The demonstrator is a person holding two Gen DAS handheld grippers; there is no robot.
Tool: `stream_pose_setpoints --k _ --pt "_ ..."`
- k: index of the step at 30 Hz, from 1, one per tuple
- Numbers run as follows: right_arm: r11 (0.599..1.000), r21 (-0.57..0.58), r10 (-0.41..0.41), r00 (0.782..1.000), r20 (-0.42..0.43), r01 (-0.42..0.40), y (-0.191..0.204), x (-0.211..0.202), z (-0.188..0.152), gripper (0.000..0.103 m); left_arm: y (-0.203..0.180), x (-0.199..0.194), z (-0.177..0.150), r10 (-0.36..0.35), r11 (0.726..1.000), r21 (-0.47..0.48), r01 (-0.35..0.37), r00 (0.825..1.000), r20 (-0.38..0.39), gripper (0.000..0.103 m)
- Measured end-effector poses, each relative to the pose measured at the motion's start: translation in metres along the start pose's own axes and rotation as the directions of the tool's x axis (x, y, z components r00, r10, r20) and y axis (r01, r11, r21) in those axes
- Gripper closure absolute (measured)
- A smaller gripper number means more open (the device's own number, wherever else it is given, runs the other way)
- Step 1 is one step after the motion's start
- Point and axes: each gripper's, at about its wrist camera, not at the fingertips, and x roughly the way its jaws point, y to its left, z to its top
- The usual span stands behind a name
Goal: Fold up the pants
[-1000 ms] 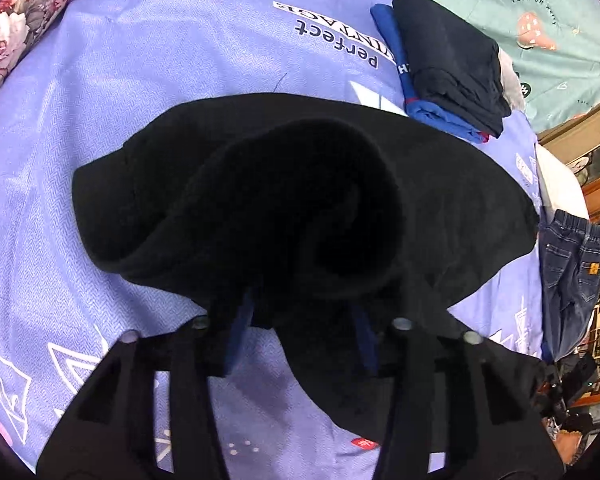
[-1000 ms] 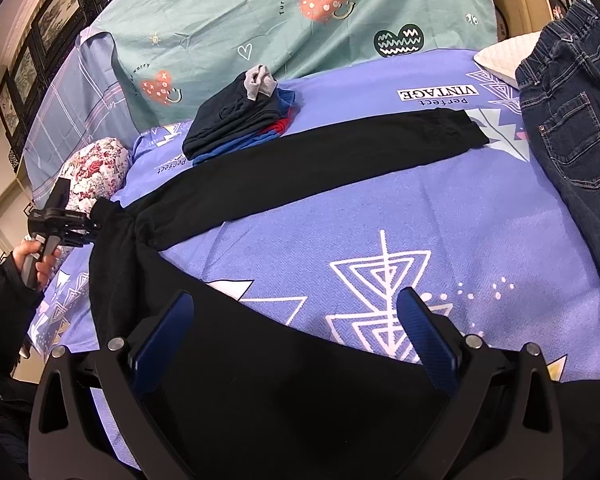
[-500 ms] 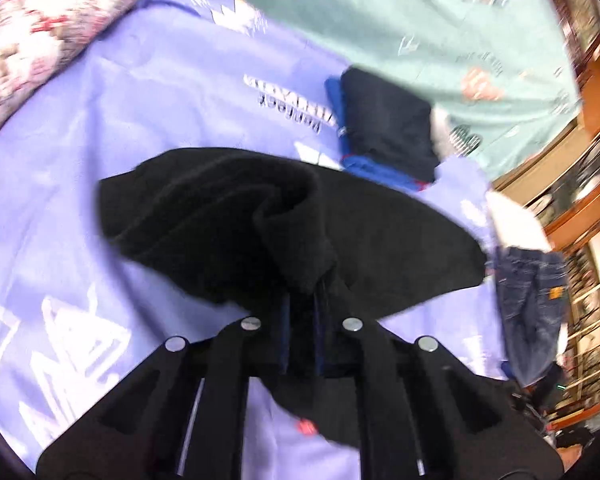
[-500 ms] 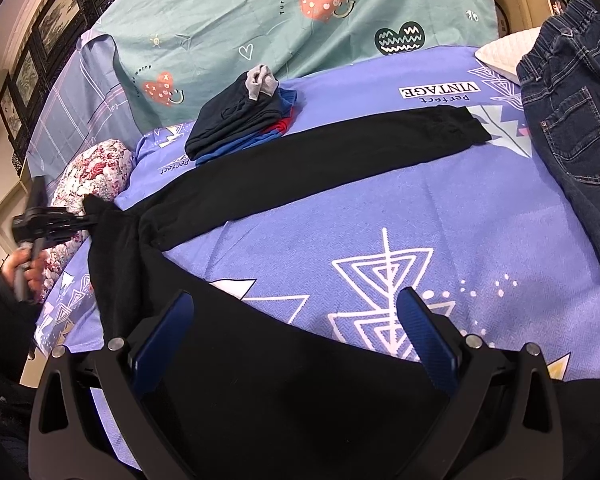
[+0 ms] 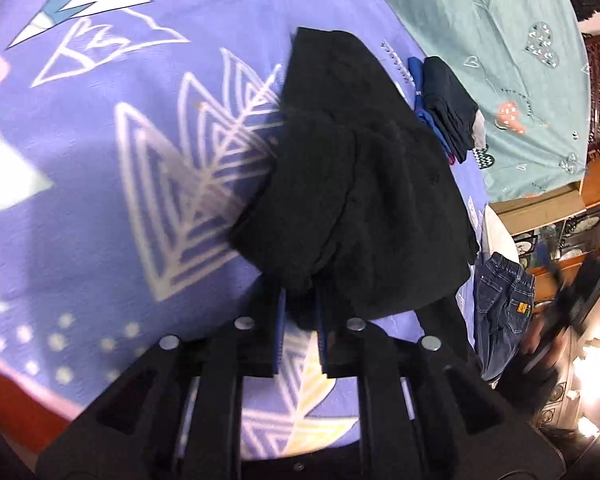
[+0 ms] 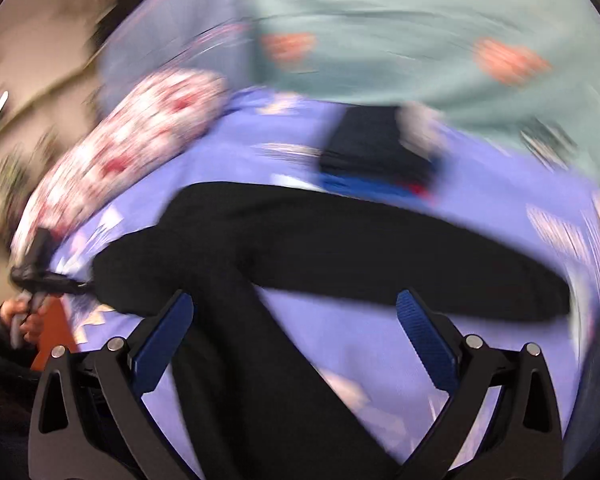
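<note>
Black fleece pants lie on the purple bedspread. My left gripper is shut on a bunched edge of the pants and holds it just above the bed. In the blurred right wrist view the pants spread in a V, one leg running right, the other toward the camera. My right gripper is open, its blue pads on either side of the near leg, with nothing held. The left gripper also shows there at the pants' left end.
A stack of folded dark and blue clothes sits behind the pants, also in the right wrist view. Blue jeans hang at the bed's right edge. A floral pillow and a teal sheet lie beyond.
My left gripper closed on the pants' edge and pulled it toward the bed's near side. My right gripper swung quickly left, blurring its view; it stayed open.
</note>
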Motion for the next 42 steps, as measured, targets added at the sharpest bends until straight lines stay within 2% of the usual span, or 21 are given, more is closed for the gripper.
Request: stream_pose_setpoints --k 3,5,7,9,14,18,19,20,21,23,24,25,27,31,35,36,37,38,39,40,42 --pt "0.976 -0.216 0.01 0.999 -0.051 -0.021 0.062 0.063 0.065 0.001 -0.001 0.005 0.007 -0.024 1.0 0.007 0.024 1.0 -0.003 0.078" --pt "0.949 -0.303 0.06 0.992 -0.109 -0.091 0.105 0.118 0.098 0.001 -0.001 0.008 0.011 -0.042 0.999 0.001 0.042 0.999 -0.007 0.075" --pt "0.915 -0.387 0.063 0.988 -0.141 -0.113 0.138 0.164 0.116 0.001 -0.002 0.012 0.011 -0.059 0.998 -0.005 0.059 0.998 -0.009 0.071" --pt "0.856 -0.507 0.019 0.985 -0.17 -0.103 0.173 0.222 0.126 0.001 -0.005 0.014 0.013 -0.065 0.998 0.004 0.065 0.998 -0.011 0.067" --pt "0.784 -0.62 -0.131 0.965 -0.226 -0.039 0.193 0.325 0.128 0.001 -0.013 0.019 0.015 -0.076 0.996 0.042 0.077 0.997 -0.034 0.054" --pt "0.788 -0.603 -0.091 0.947 -0.309 -0.121 0.18 0.358 0.127 0.001 -0.024 0.024 0.019 -0.108 0.992 0.067 0.111 0.993 -0.053 0.038" --pt "0.788 -0.599 -0.084 0.939 -0.335 -0.143 0.178 0.363 0.125 0.007 -0.026 0.027 0.02 -0.114 0.99 0.071 0.118 0.992 -0.058 0.036" --pt "0.792 -0.578 -0.051 0.921 -0.387 -0.199 0.175 0.367 0.123 0.028 -0.027 0.03 0.022 -0.116 0.99 0.073 0.12 0.991 -0.063 0.036" --pt "0.798 -0.538 0.014 0.9 -0.436 -0.272 0.174 0.366 0.123 0.04 -0.028 0.031 0.023 -0.119 0.989 0.075 0.123 0.991 -0.058 0.037" --pt "0.777 -0.571 0.004 0.909 -0.417 -0.265 0.185 0.363 0.126 0.07 -0.022 0.031 0.026 -0.151 0.988 0.038 0.151 0.988 -0.016 0.058" --pt "0.774 -0.583 -0.006 0.918 -0.397 -0.247 0.185 0.358 0.129 0.078 -0.02 0.034 0.025 -0.16 0.987 0.026 0.161 0.987 -0.016 0.07" --pt "0.789 -0.568 -0.002 0.923 -0.384 -0.234 0.181 0.355 0.135 0.089 -0.019 0.035 0.026 -0.161 0.987 0.019 0.162 0.987 -0.011 0.074" --pt "0.82 -0.523 0.045 0.937 -0.345 -0.232 0.173 0.342 0.152 0.101 -0.02 0.033 0.029 -0.15 0.988 0.03 0.149 0.988 0.021 0.078" --pt "0.845 -0.484 0.1 0.955 -0.278 -0.23 0.168 0.324 0.182 0.103 -0.019 0.016 0.039 -0.145 0.989 0.048 0.142 0.986 0.077 0.08" --pt "0.851 -0.468 0.133 0.961 -0.244 -0.237 0.167 0.32 0.208 0.102 -0.021 0.011 0.041 -0.144 0.987 0.074 0.14 0.988 0.063 0.08" --pt "0.846 -0.468 0.138 0.953 -0.27 -0.255 0.169 0.324 0.211 0.095 -0.014 0.008 0.035 -0.148 0.987 0.073 0.145 0.988 0.04 0.079" --pt "0.835 -0.462 0.148 0.93 -0.336 -0.299 0.17 0.332 0.208 0.061 -0.013 0.014 0.03 -0.149 0.987 0.064 0.148 0.989 0.019 0.078" --pt "0.824 -0.477 0.138 0.925 -0.353 -0.305 0.175 0.338 0.203 0.028 -0.009 0.02 0.026 -0.159 0.986 0.048 0.16 0.987 -0.013 0.077" --pt "0.804 -0.514 0.119 0.928 -0.352 -0.298 0.18 0.343 0.196 0.018 -0.006 0.025 0.023 -0.167 0.985 0.031 0.168 0.985 -0.031 0.075" --pt "0.78 -0.552 0.097 0.929 -0.358 -0.294 0.184 0.347 0.186 0.016 -0.002 0.033 0.021 -0.175 0.985 0.001 0.175 0.983 -0.051 0.065" --pt "0.74 -0.6 0.046 0.913 -0.406 -0.304 0.189 0.364 0.167 0.016 -0.006 0.037 0.021 -0.19 0.982 -0.005 0.19 0.98 -0.053 0.057"
